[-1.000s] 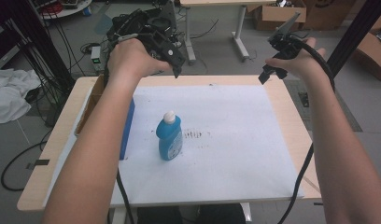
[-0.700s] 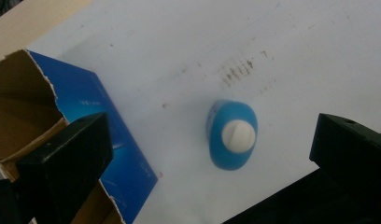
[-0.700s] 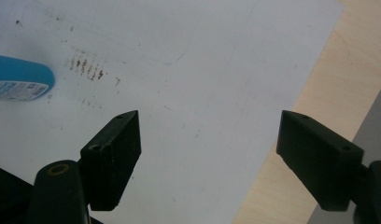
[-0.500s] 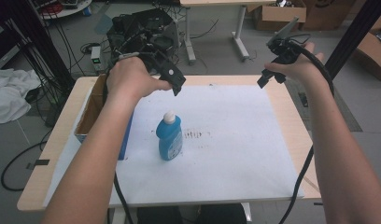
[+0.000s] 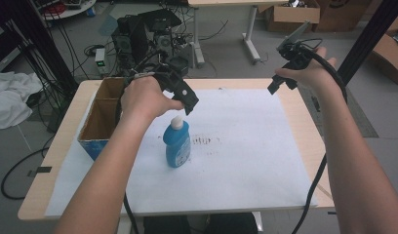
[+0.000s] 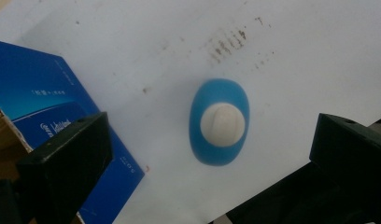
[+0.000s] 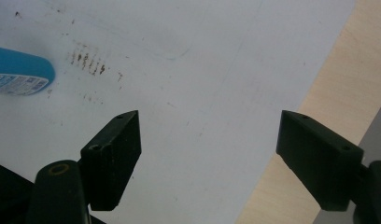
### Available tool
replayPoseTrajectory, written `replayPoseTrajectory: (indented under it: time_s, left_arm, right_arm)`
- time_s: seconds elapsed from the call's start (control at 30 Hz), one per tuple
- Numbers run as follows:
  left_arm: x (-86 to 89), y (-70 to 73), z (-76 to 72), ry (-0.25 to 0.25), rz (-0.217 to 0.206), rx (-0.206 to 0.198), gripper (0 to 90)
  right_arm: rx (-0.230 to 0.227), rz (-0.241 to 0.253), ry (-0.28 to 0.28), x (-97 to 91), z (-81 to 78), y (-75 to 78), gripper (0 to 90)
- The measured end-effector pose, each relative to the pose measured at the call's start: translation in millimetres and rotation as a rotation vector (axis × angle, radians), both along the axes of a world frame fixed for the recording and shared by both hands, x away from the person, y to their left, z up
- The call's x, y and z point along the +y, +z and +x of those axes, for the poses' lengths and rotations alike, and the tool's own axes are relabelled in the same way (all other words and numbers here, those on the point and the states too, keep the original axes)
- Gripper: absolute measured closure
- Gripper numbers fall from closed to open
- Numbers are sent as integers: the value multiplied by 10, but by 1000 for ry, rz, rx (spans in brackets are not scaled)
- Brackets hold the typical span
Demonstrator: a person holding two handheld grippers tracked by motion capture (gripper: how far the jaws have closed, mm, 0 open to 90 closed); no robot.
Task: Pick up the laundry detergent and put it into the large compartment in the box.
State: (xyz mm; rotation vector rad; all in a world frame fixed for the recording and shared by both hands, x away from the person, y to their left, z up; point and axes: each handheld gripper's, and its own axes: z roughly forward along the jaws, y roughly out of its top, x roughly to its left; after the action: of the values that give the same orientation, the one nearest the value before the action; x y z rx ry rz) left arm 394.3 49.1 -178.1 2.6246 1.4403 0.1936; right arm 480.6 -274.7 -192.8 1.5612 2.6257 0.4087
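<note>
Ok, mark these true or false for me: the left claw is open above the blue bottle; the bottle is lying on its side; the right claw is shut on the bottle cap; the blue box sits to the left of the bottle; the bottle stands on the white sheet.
1. The left claw is open above the blue bottle. True.
2. The bottle is lying on its side. False: it stands upright, white cap on top.
3. The right claw is shut on the cap. False: it is open, away from the bottle.
4. The blue box sits to the left of the bottle. True.
5. The bottle stands on the white sheet. True.
</note>
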Motion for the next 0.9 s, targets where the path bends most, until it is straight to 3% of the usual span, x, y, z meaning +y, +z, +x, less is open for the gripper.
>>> replayPoseTrajectory:
  time_s: [0.9]
  left_arm:
    - [-67,-310,-28,5,18,45,1]
  right_arm:
    - [-1,3,10,12,-39,-53,222]
